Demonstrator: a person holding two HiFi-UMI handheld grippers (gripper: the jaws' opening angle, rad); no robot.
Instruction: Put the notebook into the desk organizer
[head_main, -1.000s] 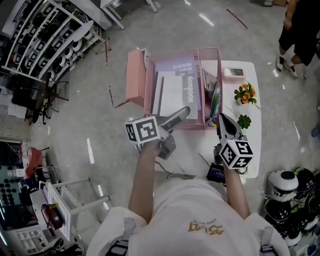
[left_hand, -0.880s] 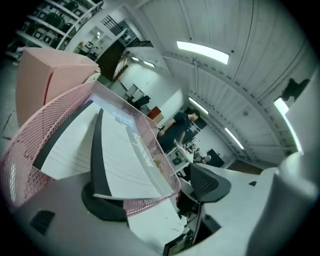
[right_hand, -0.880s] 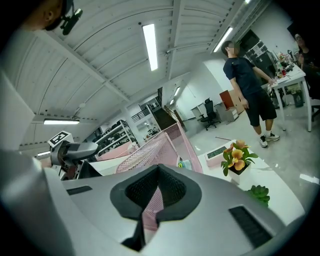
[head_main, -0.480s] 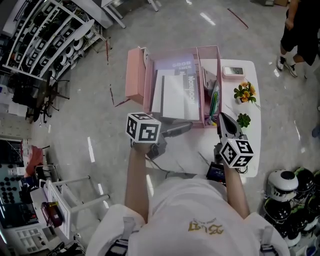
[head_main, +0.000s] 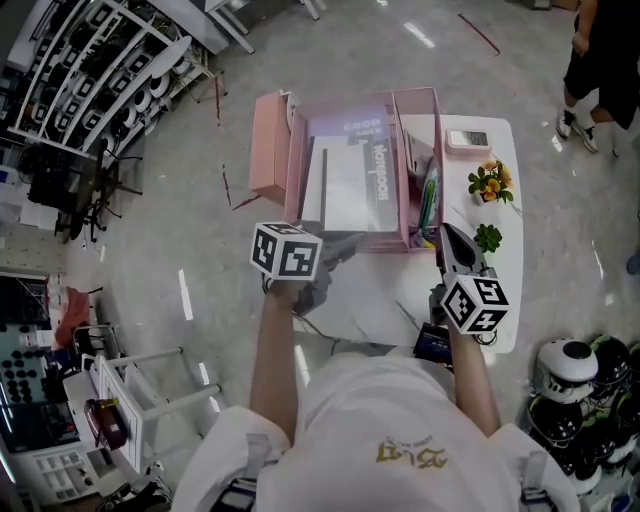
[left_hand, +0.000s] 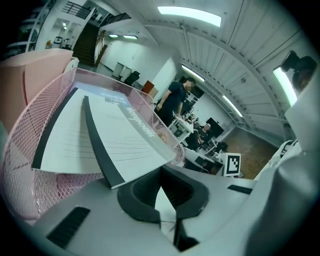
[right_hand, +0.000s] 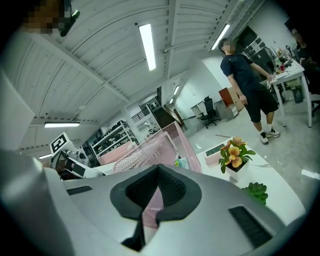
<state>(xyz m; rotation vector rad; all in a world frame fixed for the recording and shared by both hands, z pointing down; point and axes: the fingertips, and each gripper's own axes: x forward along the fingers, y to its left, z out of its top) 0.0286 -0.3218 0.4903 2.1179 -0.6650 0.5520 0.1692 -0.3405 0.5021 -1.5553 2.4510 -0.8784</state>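
The notebook (head_main: 350, 188) lies cover up in the wide left bay of the pink mesh organizer (head_main: 293, 165). Its printed title runs along its right edge. In the left gripper view the notebook (left_hand: 100, 135) sits at a slope, and its near corner juts out past the organizer (left_hand: 25, 165) wall, just above the jaws.

The left gripper (head_main: 350, 241) is at the organizer's near rim, angled down toward the table (head_main: 505, 290). Its jaws have just been closing and now meet tip to tip with nothing between them. In its own view the left gripper (left_hand: 166, 220) shows only white table through the hollow behind the pads. It is just beside the notebook's corner, but contact cannot be made out.

The right gripper (head_main: 447, 235) hangs over the table to the right, well apart from the notebook. Its jaws are pressed together and empty. The right gripper (right_hand: 149, 220) points at the organizer (right_hand: 150, 150) and its narrow right bay, which holds pens (head_main: 428, 200).

Right of the organizer, the table carries three things:
- a small pink thing (head_main: 468, 142) that may be a calculator
- a pot of orange flowers (head_main: 489, 185)
- a green succulent (head_main: 487, 241)

A person (head_main: 600, 60) in dark clothes stands on the floor beyond the table.
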